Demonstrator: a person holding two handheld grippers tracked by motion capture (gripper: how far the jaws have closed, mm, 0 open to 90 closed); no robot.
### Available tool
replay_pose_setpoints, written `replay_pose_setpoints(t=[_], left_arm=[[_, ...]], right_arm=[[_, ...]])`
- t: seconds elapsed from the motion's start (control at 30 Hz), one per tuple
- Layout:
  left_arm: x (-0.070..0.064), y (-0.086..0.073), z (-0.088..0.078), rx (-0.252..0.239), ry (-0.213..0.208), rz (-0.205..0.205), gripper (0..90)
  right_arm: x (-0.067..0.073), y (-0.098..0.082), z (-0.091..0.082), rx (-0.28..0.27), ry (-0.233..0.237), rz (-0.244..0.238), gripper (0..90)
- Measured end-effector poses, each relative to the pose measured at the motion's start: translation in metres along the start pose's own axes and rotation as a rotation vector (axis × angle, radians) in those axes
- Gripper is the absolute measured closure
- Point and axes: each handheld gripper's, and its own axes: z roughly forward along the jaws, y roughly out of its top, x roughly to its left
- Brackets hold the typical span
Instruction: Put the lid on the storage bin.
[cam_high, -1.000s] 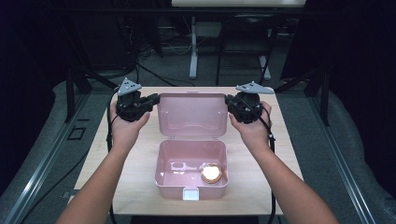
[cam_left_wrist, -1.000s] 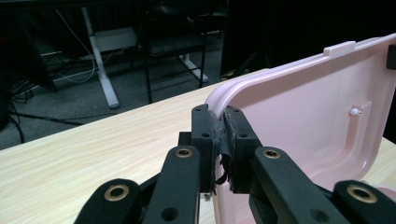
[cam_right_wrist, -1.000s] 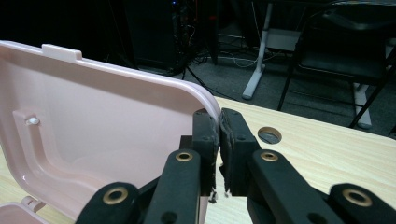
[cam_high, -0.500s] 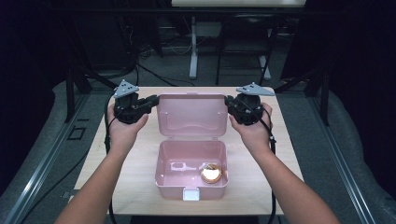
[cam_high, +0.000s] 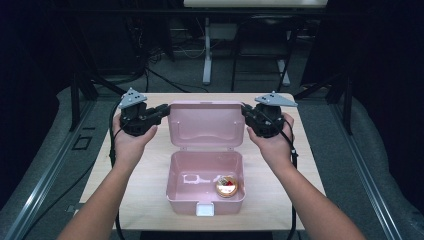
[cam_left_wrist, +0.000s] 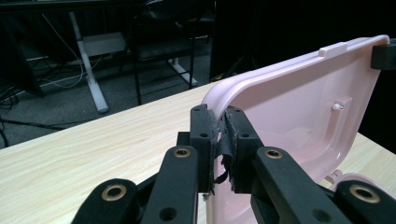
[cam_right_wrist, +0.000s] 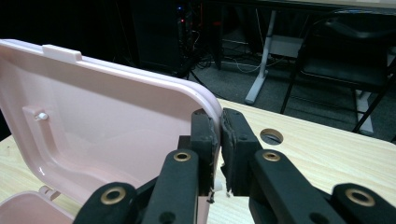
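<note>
The pink box (cam_high: 205, 185) sits open on the bench (cam_high: 95, 165), its lid (cam_high: 206, 125) raised. The left gripper (cam_left_wrist: 218, 140) has its jaws clamped on the lid's left edge; the right gripper (cam_right_wrist: 219, 140) is pinched tight on the right edge.

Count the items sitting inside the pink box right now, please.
2. A round gold-rimmed item lies at the right of the box floor; a small pale, whitish piece lies left of it, at the middle. The near wall may hide more.
</note>
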Motion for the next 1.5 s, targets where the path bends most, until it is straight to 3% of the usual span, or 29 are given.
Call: replay_pose_setpoints(t=[1.5], left_arm=[[-0.007,-0.006,-0.020,-0.008,-0.046,0.006,81.5]], right_arm=[[0.006,-0.004,-0.022,-0.013,0.040,-0.031,80.2]])
